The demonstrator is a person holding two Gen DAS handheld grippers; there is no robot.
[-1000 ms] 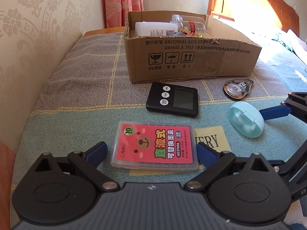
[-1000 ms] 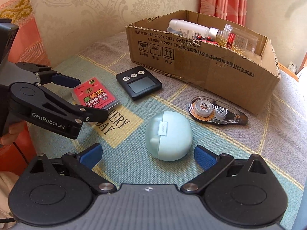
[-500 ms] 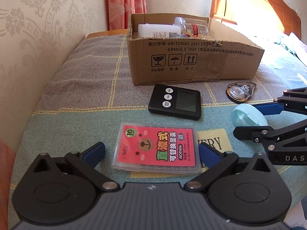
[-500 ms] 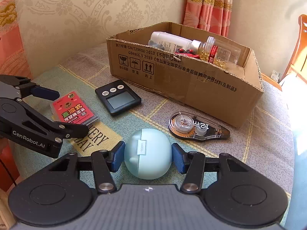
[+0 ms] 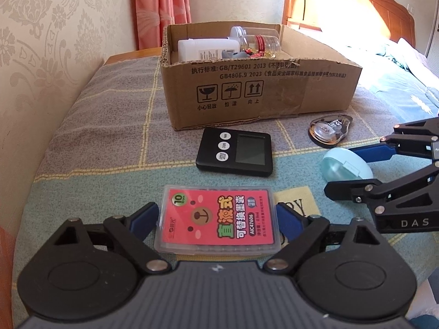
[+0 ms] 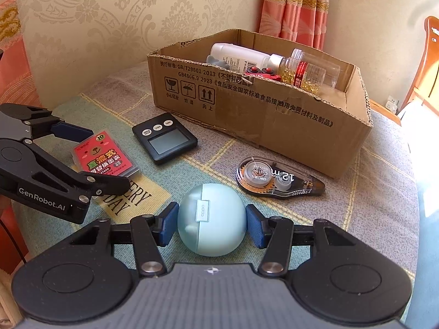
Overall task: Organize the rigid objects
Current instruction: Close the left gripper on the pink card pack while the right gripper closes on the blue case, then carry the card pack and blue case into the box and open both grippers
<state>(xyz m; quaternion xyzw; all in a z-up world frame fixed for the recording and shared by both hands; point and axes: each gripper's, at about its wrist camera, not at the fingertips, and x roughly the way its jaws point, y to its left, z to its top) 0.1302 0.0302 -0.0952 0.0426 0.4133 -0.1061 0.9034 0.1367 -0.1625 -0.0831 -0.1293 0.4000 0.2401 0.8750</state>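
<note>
My right gripper [image 6: 211, 223] is shut on a round pale blue earbud case [image 6: 211, 220], held just above the cloth; the case also shows in the left wrist view [image 5: 347, 166]. My left gripper [image 5: 218, 219] has its jaws against both sides of a clear plastic case with a pink label [image 5: 218, 218], which also shows in the right wrist view [image 6: 105, 157]. A black digital timer [image 5: 234, 152] and a correction tape dispenser [image 6: 277, 178] lie on the cloth. A cardboard box [image 6: 260, 115] behind them holds bottles.
The box [image 5: 255, 93] contains a white bottle [image 5: 205, 49] and clear bottles with red bands [image 6: 304, 74]. A wallpapered wall runs along the left. A wooden headboard [image 5: 356, 8] and bedding are at the right. The plaid tablecloth [image 5: 109, 126] covers the table.
My right gripper closed on the blue earbud case and lifted it slightly. My left gripper moved forward and closed onto the sides of the pink-labelled case.
</note>
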